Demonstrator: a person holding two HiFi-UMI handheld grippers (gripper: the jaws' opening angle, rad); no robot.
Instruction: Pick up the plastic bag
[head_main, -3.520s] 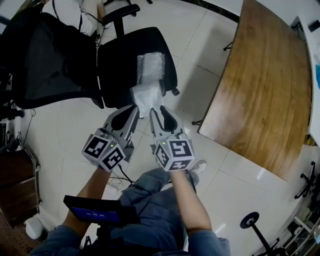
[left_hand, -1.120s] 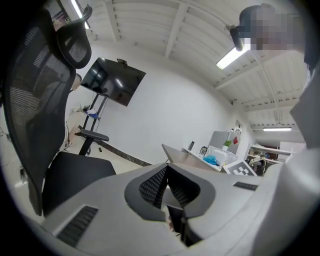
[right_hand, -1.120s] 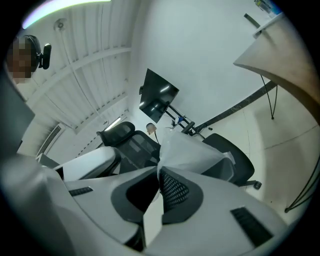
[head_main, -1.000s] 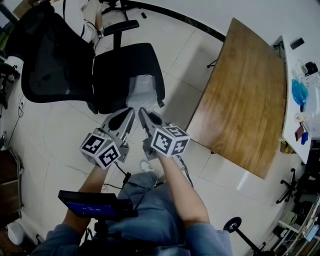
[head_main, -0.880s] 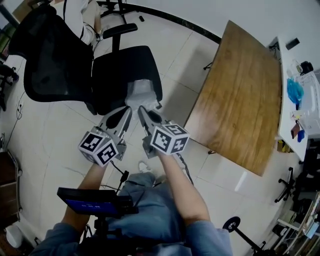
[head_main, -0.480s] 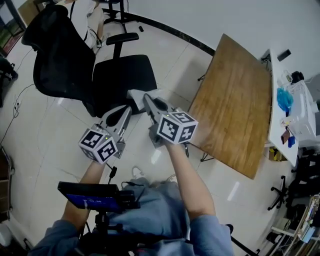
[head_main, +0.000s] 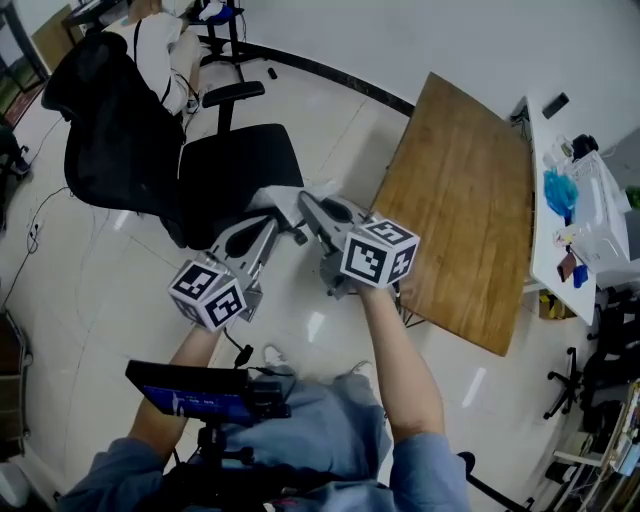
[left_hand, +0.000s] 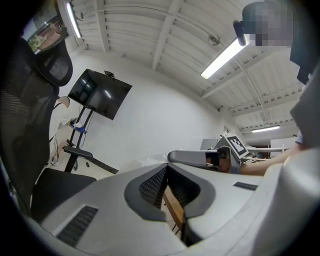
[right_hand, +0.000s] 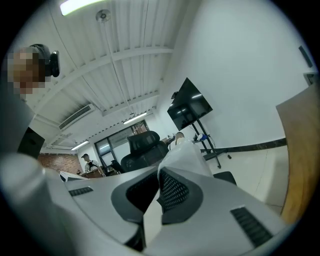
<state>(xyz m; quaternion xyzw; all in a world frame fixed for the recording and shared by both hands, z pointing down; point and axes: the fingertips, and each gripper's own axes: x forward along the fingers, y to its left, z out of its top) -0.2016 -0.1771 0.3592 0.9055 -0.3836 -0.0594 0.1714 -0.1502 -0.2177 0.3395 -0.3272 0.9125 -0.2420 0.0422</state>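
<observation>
A crumpled white plastic bag (head_main: 283, 198) hangs in the air above the front edge of the black office chair seat (head_main: 235, 165). My right gripper (head_main: 305, 202) is shut on it; in the right gripper view the bag (right_hand: 182, 155) rises from between the closed pads (right_hand: 172, 192). My left gripper (head_main: 272, 223) is just left of and below the right one, its tips close to the bag. Seen in the left gripper view, the left gripper (left_hand: 166, 168) has its tips together, with no bag visible between them. The right gripper (left_hand: 200, 157) shows beyond it.
A curved wooden table (head_main: 460, 200) stands right of the grippers. Farther right is a white desk (head_main: 585, 215) with small items. The chair's backrest (head_main: 105, 130) is to the left. A screen on a stand (head_main: 190, 392) sits near my legs. A wall monitor (left_hand: 99, 94) hangs ahead.
Both grippers have risen, the right one more and with a roll. The bag has come up off the chair seat with them.
</observation>
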